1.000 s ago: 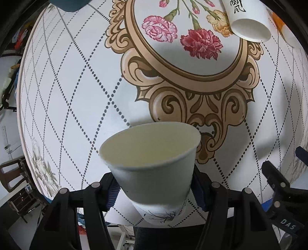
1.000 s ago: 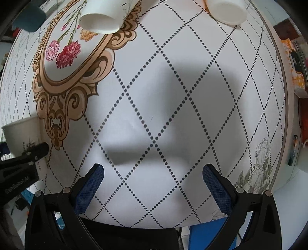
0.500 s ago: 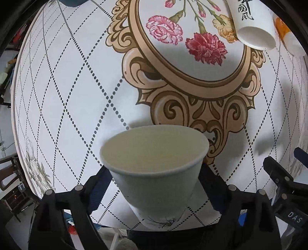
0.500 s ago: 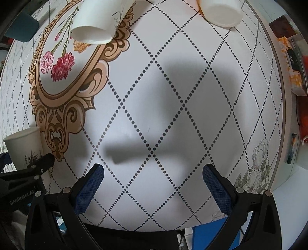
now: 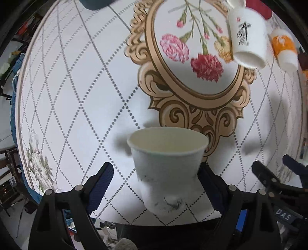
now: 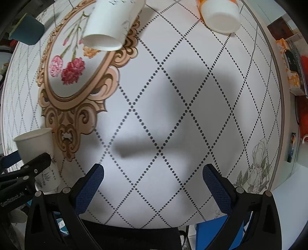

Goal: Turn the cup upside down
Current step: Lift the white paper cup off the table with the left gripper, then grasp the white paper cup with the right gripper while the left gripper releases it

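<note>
A white paper cup [image 5: 167, 163] stands upright, mouth up, on the patterned table near its front edge. My left gripper [image 5: 156, 184] is open around it: the left pad [image 5: 101, 182] stands clear of the cup, and the right pad [image 5: 208, 180] is close to or touching its wall. The same cup [image 6: 37, 152] shows at the left of the right wrist view, with the left gripper's finger in front of it. My right gripper [image 6: 153, 184] is open and empty over bare table, to the right of the cup.
A second white paper cup [image 5: 248, 44] with black writing stands mouth down on the flower motif at the back; it also shows in the right wrist view [image 6: 113, 21]. An orange-and-white cup [image 6: 219, 15] stands behind it. A dark teal cup [image 6: 27, 30] is at the far left.
My left gripper has opened: a second ago its pads pressed the cup, now the left pad stands well clear. The cup has come from a tilt to standing upright. The right gripper stayed open.
</note>
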The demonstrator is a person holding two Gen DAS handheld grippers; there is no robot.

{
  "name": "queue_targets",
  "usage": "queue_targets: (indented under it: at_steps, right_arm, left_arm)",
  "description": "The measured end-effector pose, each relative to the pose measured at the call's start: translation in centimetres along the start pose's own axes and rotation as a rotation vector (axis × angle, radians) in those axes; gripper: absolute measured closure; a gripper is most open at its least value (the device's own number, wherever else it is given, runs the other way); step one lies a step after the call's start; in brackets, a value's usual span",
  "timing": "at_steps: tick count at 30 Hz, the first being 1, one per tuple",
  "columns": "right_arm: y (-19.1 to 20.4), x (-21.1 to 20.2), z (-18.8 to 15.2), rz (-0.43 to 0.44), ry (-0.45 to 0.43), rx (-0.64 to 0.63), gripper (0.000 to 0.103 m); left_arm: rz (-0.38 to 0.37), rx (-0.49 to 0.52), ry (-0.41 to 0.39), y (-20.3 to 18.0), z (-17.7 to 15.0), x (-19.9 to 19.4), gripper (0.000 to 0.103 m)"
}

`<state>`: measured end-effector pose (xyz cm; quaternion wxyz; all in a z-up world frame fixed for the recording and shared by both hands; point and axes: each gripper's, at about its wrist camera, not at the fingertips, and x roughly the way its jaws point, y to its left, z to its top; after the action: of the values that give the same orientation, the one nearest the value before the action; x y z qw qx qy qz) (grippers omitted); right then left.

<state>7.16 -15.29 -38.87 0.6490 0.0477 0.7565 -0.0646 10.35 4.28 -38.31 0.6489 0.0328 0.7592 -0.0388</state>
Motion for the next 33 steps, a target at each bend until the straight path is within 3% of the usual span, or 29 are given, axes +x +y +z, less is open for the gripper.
queue_targets:
  at_steps: [6,11,19,27,33]
  right_arm:
    - [1.6,-3.8,-1.4,0.051,-0.039,-0.015,0.0]
    - [3.3,-7.0,-2.5,0.09,-0.066,-0.04,0.0]
    - [6.7,-9.5,-3.7,0.105,-0.088,-0.125,0.0]
    - [11.9,-8.8,-3.0,0.033,-0.082,-0.24,0.0]
    - [16.1,-8.3,-2.7,-0.044,-0.066,-0.409,0.0]
  left_arm:
    - [-0.036,-0.033,-0.094,2.4,-1.2,-5.4,0.014]
    - [-0.02,-0.071,-0.15,4.3,-3.4,-9.2,0.014]
    - [0.008,-0.167,-0.151,8.5,-5.1,-7.8,0.014]
    - [-0.006,-0.243,-0.139,13.9,-6.6,-5.9,0.014]
    - [-0.012,-0.291,-0.13,16.8,-7.3,-3.8,0.014]
